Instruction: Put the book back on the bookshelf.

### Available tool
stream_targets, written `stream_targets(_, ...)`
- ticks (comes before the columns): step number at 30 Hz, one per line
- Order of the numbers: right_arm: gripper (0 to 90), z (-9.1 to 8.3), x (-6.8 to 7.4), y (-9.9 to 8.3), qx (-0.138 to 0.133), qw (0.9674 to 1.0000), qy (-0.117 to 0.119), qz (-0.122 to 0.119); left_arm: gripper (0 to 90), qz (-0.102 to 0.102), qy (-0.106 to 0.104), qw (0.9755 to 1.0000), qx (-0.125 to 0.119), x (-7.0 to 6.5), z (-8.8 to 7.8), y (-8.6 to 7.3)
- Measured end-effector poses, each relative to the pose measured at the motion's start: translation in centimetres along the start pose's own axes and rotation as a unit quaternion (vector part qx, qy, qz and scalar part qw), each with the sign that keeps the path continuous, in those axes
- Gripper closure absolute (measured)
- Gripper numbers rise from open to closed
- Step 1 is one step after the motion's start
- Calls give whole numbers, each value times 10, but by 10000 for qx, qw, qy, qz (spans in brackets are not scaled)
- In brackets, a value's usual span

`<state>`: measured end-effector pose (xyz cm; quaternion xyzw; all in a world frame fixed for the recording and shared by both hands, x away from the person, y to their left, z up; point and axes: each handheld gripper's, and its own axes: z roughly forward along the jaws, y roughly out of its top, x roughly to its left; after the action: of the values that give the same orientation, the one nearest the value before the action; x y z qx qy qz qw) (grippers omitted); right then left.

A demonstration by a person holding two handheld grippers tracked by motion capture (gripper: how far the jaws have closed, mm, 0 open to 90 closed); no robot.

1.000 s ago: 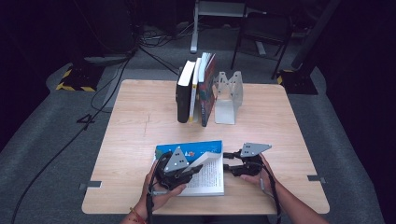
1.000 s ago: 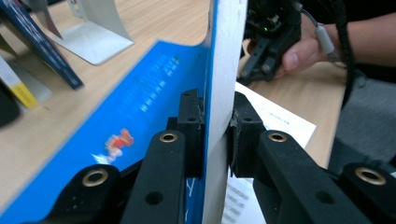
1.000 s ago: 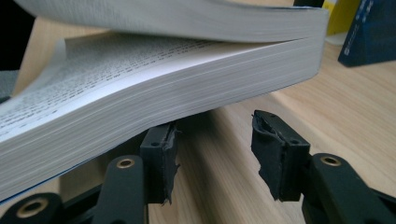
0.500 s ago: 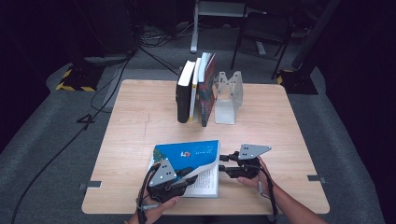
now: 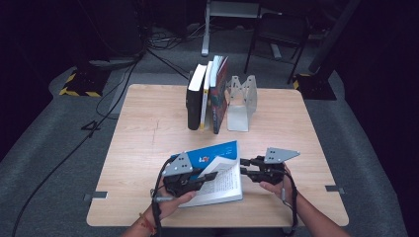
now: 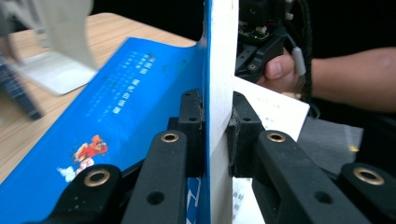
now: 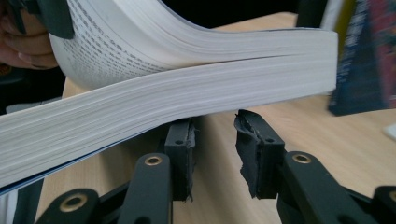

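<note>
Blue cover and a wad of pages sit pinched between the pads of my left gripper; its jaws have just been closing and now clamp the front part of the paperback book firmly, cover on one pad, paper on the other. I hold that part lifted so the book gapes open near my edge of the wooden table, its lower pages still resting flat on the wood.

My right gripper waits at the book's right edge, level with the tabletop. Its jaws have been closing too, yet nothing is between them: the pads stand apart with bare gap, just under the overhanging block of pages. I keep it low there, I judge, so it can come in beneath or against the page edges and steady the lower half while my left turns the upper half over. From the high view the right jaws look close to the paper, though I can't say for sure whether a tip brushes it.

At the far side, three books stand upright, leaning against a metal bookend, well apart from my work. That row is likely where this one belongs, so closing it cleanly comes first; a loose grip on the cover would let the pages fan and slip.
</note>
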<state>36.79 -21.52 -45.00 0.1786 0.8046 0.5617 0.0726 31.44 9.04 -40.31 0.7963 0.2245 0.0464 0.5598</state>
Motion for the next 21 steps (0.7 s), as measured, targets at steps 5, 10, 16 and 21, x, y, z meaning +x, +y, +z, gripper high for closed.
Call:
stream_targets(5, 662, -31, -11, -1, -138, 9997, -193, -18, 789, 272, -247, 9989, 284, 0, 26, 27)
stream_targets(10, 665, -40, -14, -1, -200, 9994, -269, 6, 781, 493, -278, 9961, 671, -3, 31, 40)
stream_targets(16, 664, -37, -5, 7, -293, 9994, -153, -120, 779, 507, -151, 9977, 432, -12, 13, 23)
stream_targets(21, 665, -31, 9, 23, -334, 9988, -168, -330, 772, 465, 95, 9989, -54, -18, -7, 9)
